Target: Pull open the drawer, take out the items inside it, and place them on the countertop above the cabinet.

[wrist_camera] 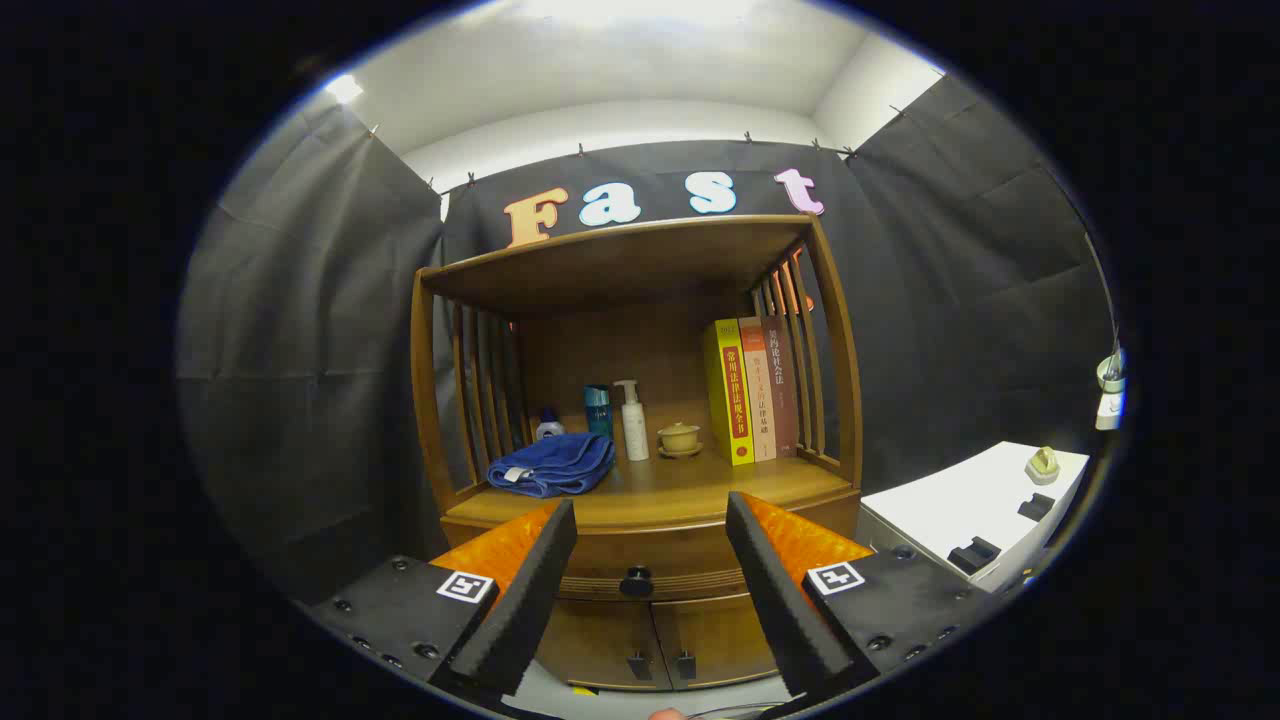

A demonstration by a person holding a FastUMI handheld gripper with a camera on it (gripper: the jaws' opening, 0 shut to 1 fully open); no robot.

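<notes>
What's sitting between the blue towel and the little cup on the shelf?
In the gripper view, a white pump bottle stands between the blue towel and the cup. The open fingers hold nothing.

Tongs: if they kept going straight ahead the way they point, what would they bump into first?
Probably the drawer front, at its dark knob, which sits between the open tongs and some way ahead. Depth is hard to judge.

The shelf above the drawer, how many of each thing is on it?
Books: 3
Bottles: 3
Blue towel: 1
Lidded cup on a saucer: 1
Total: 8
The open tongs hang ahead of the shut drawer's knob.
</notes>
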